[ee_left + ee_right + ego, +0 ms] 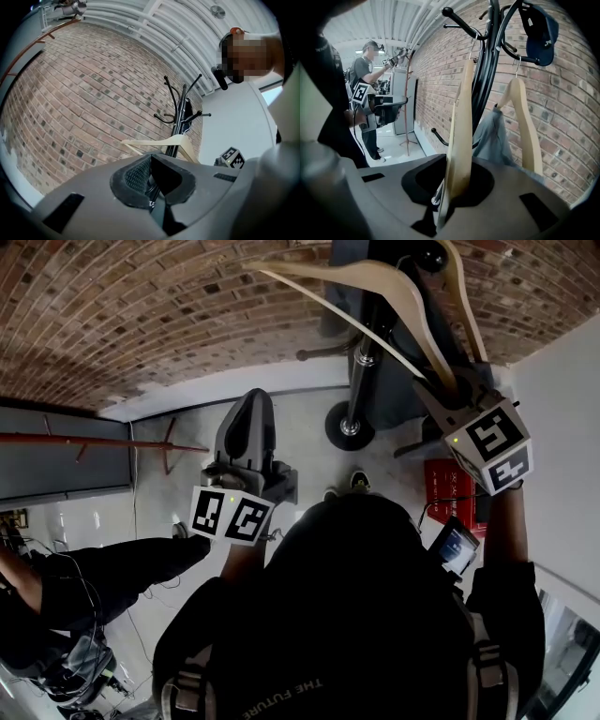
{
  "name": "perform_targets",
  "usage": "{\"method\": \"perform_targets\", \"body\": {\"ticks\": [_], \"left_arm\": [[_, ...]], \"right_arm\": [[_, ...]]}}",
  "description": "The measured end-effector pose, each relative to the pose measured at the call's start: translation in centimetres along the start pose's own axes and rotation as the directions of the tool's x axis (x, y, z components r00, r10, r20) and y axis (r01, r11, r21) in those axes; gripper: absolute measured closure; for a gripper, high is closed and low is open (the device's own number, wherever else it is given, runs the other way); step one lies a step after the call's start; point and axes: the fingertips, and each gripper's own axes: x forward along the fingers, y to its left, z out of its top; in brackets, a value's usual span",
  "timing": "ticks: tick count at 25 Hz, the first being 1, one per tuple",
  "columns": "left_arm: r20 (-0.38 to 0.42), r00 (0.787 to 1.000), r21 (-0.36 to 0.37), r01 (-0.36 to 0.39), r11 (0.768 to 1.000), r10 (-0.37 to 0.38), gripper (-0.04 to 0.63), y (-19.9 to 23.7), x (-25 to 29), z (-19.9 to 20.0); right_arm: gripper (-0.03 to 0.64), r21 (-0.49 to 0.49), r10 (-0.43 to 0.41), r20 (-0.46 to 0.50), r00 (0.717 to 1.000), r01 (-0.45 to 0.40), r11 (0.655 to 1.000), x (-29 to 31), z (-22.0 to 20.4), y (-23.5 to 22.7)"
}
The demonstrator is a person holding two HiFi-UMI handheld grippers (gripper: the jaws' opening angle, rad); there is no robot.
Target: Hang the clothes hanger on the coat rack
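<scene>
A pale wooden clothes hanger (375,282) is held up against the black coat rack (361,352). My right gripper (442,392) is shut on its lower end. In the right gripper view the hanger (460,140) runs up from between the jaws of the right gripper (452,187), and its wire hook (474,40) reaches a curved arm of the rack (480,84). My left gripper (251,409) hangs apart at mid-height, left of the rack, shut with nothing in it. The left gripper view shows that gripper (151,180) pointing at the rack (180,112) and the hanger (159,140).
A second wooden hanger (525,122) hangs on the rack beside a grey cloth (492,136); a blue cap (540,33) hangs above. The rack's round base (349,426) stands by the brick wall. A red rack (94,440) stands left, where another person (365,93) also stands.
</scene>
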Motion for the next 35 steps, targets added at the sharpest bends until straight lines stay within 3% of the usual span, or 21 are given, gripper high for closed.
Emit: {"method": "perform_targets", "body": {"ticks": [3,6,24,31,35], "left_arm": [[-0.003,1.000,-0.001,0.010,1.000,-0.010,0.575,-0.4,0.1,0.0],[0.002,1.000,0.003,0.020,1.000,-0.020,0.575,-0.7,0.4,0.2],[-0.003,0.998,-0.001,0.060,0.998,-0.060,0.575,-2.1,0.2,-0.3],[-0.004,0.998,0.000,0.064,0.998,-0.064,0.575,-2.0,0.2,-0.1],[-0.002,0.998,0.001,0.070,0.998,-0.070,0.575,-2.1,0.2,-0.1]], "right_arm": [[0.571,-0.003,-0.021,0.013,1.000,0.021,1.000,-0.5,0.4,-0.1],[0.503,-0.016,-0.043,0.043,0.998,0.044,0.999,-1.1,1.3,-0.8],[0.494,-0.071,-0.185,0.205,0.961,0.203,0.977,-5.8,4.4,-1.5],[0.494,-0.048,-0.250,0.281,0.926,0.274,0.961,-8.3,6.2,-1.7],[0.495,-0.036,-0.329,0.312,0.891,0.357,0.933,-10.1,6.6,-2.1]]}}
